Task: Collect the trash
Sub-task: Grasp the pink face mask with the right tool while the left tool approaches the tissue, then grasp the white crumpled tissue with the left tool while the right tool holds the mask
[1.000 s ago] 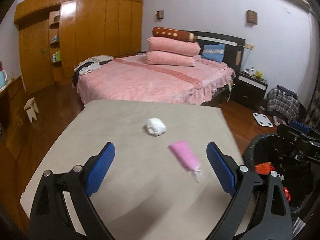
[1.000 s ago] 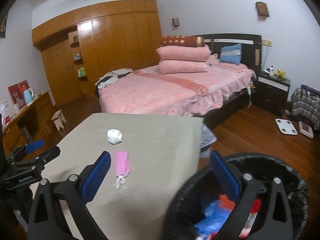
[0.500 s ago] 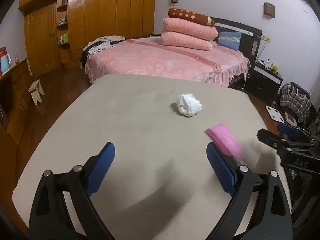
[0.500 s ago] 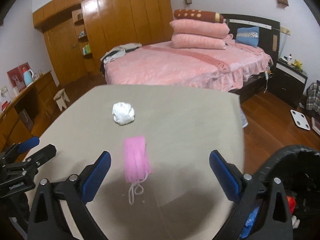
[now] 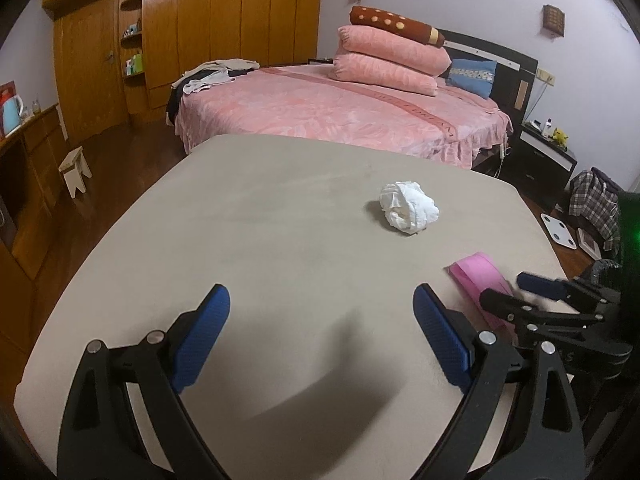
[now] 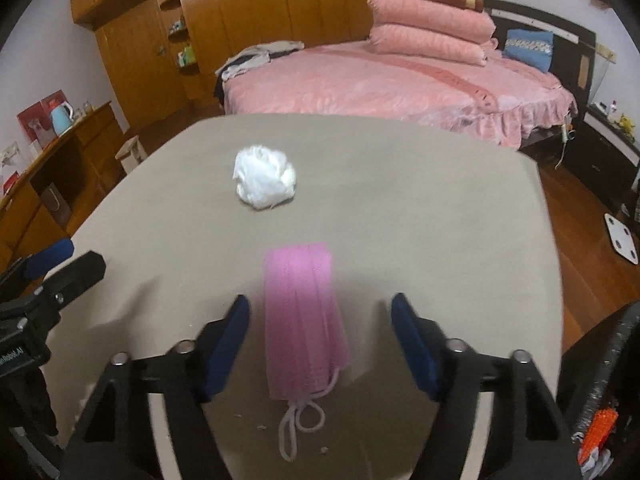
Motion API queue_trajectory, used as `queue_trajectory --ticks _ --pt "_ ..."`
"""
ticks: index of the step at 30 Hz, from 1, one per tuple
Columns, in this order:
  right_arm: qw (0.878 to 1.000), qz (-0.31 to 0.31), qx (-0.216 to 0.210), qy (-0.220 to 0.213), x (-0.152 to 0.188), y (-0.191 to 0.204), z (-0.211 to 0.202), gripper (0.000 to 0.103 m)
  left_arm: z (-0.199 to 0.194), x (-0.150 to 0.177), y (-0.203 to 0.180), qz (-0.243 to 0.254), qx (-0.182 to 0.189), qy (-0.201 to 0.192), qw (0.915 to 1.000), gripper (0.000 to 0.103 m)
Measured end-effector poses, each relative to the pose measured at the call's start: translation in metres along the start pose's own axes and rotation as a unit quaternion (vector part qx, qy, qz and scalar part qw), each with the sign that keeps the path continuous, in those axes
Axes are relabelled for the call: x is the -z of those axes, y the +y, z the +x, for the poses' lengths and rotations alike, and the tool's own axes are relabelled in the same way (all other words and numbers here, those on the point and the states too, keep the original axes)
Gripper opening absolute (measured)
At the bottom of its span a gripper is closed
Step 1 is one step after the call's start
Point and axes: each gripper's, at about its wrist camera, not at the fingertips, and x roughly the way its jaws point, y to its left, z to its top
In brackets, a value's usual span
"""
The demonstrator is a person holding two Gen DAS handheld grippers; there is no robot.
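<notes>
A folded pink face mask (image 6: 302, 320) with white ear loops lies on the beige table (image 6: 440, 220), between the open fingers of my right gripper (image 6: 320, 316). It also shows in the left wrist view (image 5: 478, 276), partly hidden by the right gripper (image 5: 520, 294). A crumpled white tissue ball (image 5: 408, 207) lies further out on the table; in the right wrist view the tissue (image 6: 264, 178) sits beyond the mask, to the left. My left gripper (image 5: 320, 312) is open and empty above bare table, left of the mask.
A black-lined trash bin (image 6: 608, 400) with red and other scraps stands off the table's right edge. A pink bed (image 5: 340, 108) lies beyond the table, wooden wardrobes (image 5: 200, 28) behind it. A nightstand (image 5: 548, 152) and a white scale (image 5: 559, 230) are at right.
Both grippers have moved forward over the table. My right gripper swung left from the bin and now straddles the pink mask. The tissue and mask look closer; neither has moved.
</notes>
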Motion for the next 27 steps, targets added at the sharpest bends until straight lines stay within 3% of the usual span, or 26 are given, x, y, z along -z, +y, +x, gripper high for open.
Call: queue_trajectory --ticks 5,8,17,27 --pt "1.000 -0.006 -0.015 0.006 0.000 0.002 0.000 0.029 0.004 0.000 0.001 -0.004 0.002 0.001 1.0000 0.090" --pt "1.000 -0.012 -0.021 0.003 -0.002 0.004 -0.003 0.020 0.005 -0.001 -0.001 -0.006 0.002 0.001 1.0000 0.090" --pt "0.999 0.000 -0.021 -0.035 -0.026 -0.003 -0.018 0.019 0.011 -0.016 -0.012 0.003 0.011 -0.010 0.9999 0.090" --pt "0.998 0.032 0.018 -0.054 -0.067 -0.040 -0.004 0.019 0.061 -0.059 -0.046 0.025 0.033 -0.008 0.9991 0.090"
